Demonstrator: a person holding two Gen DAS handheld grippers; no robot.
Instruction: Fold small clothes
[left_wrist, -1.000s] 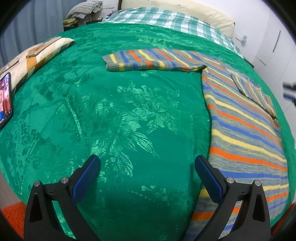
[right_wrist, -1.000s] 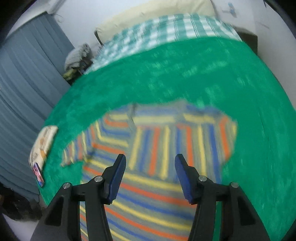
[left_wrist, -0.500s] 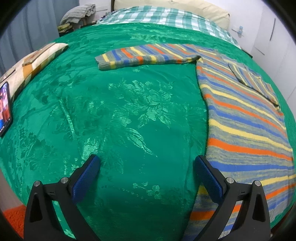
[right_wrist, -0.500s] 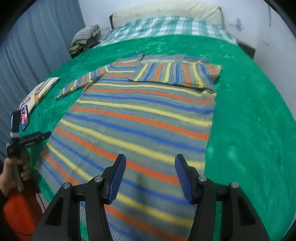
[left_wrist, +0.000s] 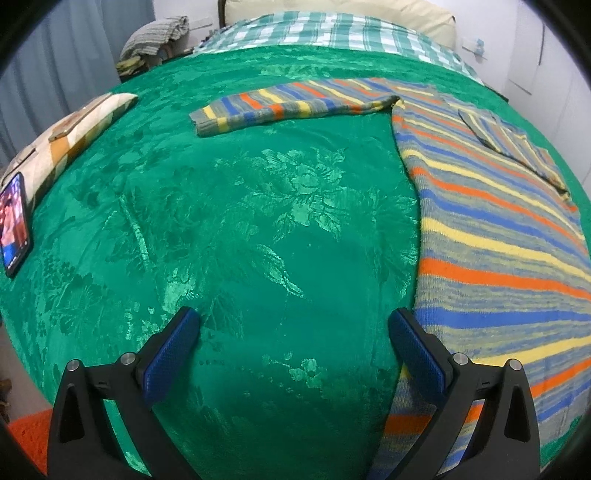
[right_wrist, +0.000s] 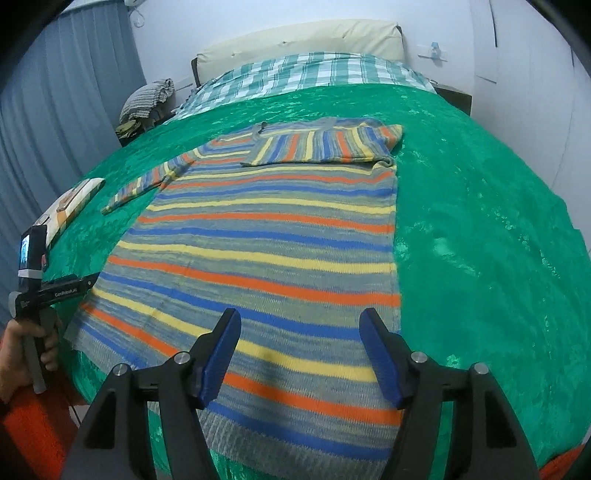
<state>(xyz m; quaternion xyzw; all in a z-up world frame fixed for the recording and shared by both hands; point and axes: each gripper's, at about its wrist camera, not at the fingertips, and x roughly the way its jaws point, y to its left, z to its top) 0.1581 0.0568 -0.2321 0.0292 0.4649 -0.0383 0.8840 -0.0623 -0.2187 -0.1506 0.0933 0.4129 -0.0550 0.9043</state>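
Observation:
A striped sweater (right_wrist: 266, 251) in grey, blue, yellow and orange lies flat on the green bedspread (right_wrist: 480, 229). Its right sleeve (right_wrist: 325, 146) is folded across the chest. Its left sleeve (left_wrist: 288, 103) stretches out sideways on the spread. My right gripper (right_wrist: 299, 325) is open and empty, hovering over the sweater's hem. My left gripper (left_wrist: 291, 328) is open and empty above bare bedspread (left_wrist: 221, 221), with the sweater's side edge (left_wrist: 498, 258) just beyond its right finger. The left gripper also shows in the right wrist view (right_wrist: 86, 286), at the left bed edge.
A phone (left_wrist: 13, 225) and a patterned cushion (left_wrist: 74, 133) lie at the bed's left edge. A checked sheet (right_wrist: 314, 74) and a cream pillow (right_wrist: 303, 40) are at the head. A pile of clothes (right_wrist: 147, 99) sits beside the bed. White wall on the right.
The right gripper has pulled back from over the folded sleeve to the sweater's hem and steadied. The left gripper has drifted slightly, staying over the bedspread. Both stay open.

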